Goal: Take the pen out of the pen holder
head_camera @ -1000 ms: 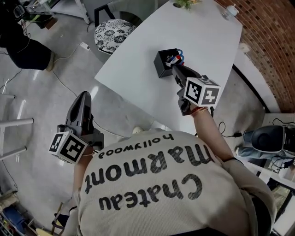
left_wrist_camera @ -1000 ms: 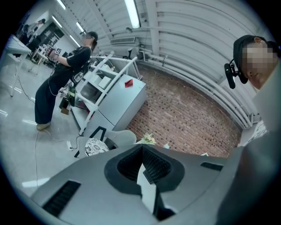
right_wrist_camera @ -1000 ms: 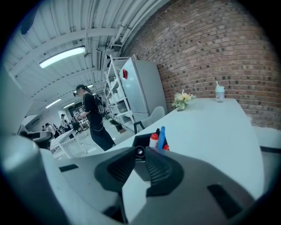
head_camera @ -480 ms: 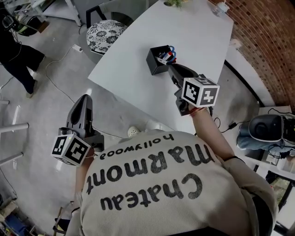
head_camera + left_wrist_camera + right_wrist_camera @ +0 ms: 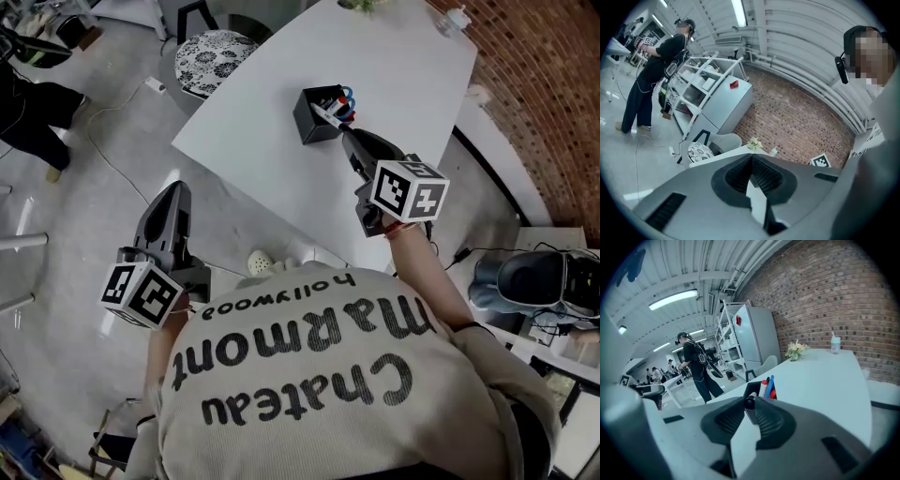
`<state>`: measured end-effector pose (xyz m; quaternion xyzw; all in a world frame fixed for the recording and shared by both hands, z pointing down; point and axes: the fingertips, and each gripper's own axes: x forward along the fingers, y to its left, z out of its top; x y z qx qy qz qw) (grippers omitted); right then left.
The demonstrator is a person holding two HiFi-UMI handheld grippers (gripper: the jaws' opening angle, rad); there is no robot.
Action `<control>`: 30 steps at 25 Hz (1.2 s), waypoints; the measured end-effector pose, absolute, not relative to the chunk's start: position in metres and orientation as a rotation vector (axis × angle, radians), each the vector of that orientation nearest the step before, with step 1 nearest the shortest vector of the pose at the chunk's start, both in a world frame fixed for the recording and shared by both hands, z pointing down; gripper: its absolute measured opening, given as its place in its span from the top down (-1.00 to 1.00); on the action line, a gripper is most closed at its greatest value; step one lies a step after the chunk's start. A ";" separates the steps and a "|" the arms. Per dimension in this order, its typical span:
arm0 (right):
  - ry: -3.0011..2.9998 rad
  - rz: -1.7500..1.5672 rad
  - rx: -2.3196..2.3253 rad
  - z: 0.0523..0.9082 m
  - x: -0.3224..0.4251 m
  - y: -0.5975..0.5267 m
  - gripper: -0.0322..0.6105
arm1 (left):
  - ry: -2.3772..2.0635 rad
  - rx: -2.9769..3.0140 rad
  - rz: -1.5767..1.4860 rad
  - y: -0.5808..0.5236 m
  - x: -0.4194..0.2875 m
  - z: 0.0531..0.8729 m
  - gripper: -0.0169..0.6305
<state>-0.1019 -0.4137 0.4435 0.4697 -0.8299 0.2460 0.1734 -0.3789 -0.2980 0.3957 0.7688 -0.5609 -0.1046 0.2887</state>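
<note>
Your left gripper (image 5: 172,195) hangs over the floor, left of the white table (image 5: 412,66), well away from the job. Its jaws are closed together with nothing in them. Leave it there. The black pen holder (image 5: 315,120) sits near the table's left edge. Your right gripper (image 5: 349,137) has its jaws pinched on a pen (image 5: 330,114), whose far end seems to be inside the holder. Hold tight and lift straight along the pen, slowly. That way the holder should not tip, and the red and blue pens (image 5: 768,385) should not come along.

left tool (image 5: 175,190) — jaws together, empty, held low beside the body | right tool (image 5: 350,141) — arm stretched forward, angled down, jaws clamped on pen (image 5: 749,402)
</note>
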 end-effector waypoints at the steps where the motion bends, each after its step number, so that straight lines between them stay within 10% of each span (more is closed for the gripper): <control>1: -2.359 0.695 1.331 0.444 -0.100 -0.413 0.68 | -1.497 2.051 -0.275 -0.296 -0.376 0.397 0.95; 30: -2.532 0.778 1.190 0.431 -0.054 -0.381 0.68 | -1.544 2.029 -0.285 -0.275 -0.279 0.376 0.95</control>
